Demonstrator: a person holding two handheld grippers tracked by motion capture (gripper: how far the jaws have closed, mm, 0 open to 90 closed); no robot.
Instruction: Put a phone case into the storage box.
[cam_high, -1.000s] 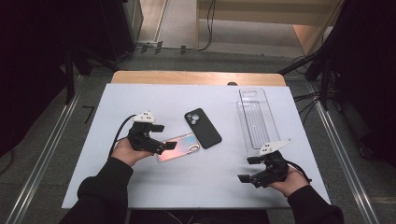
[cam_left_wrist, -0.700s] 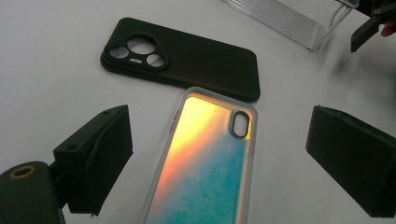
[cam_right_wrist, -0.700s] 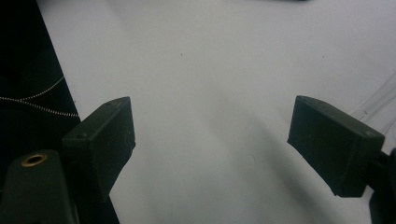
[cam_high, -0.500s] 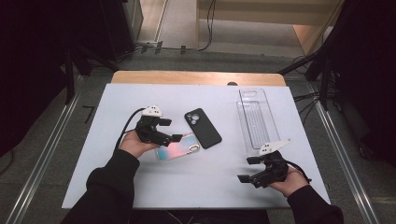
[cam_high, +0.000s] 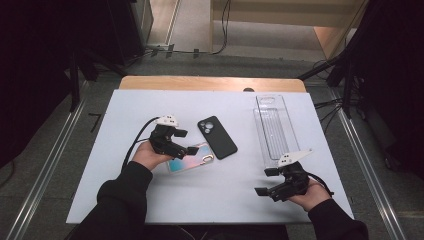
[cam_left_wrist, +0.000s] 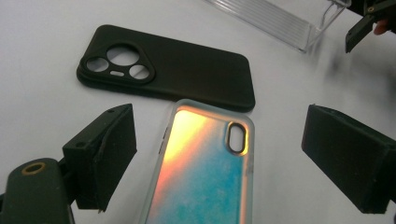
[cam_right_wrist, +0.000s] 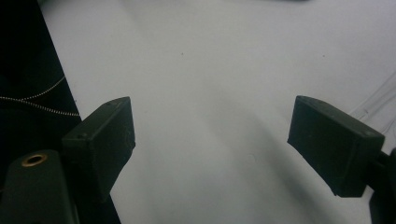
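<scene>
Where dark floor surrounds it, the white table (cam_high: 150, 107) lies lit.

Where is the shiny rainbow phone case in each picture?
High view: the rainbow phone case lies left of the middle, under the left gripper.
Left gripper view: bottom middle, between the open jaws.
Right gripper view: not in it.
Shared landmark: the black phone case, touching its far end.

high view looks down over the table (cam_high: 220, 195); gripper views sit close above it, sharing the iridescent case (cam_left_wrist: 205, 172).
</scene>
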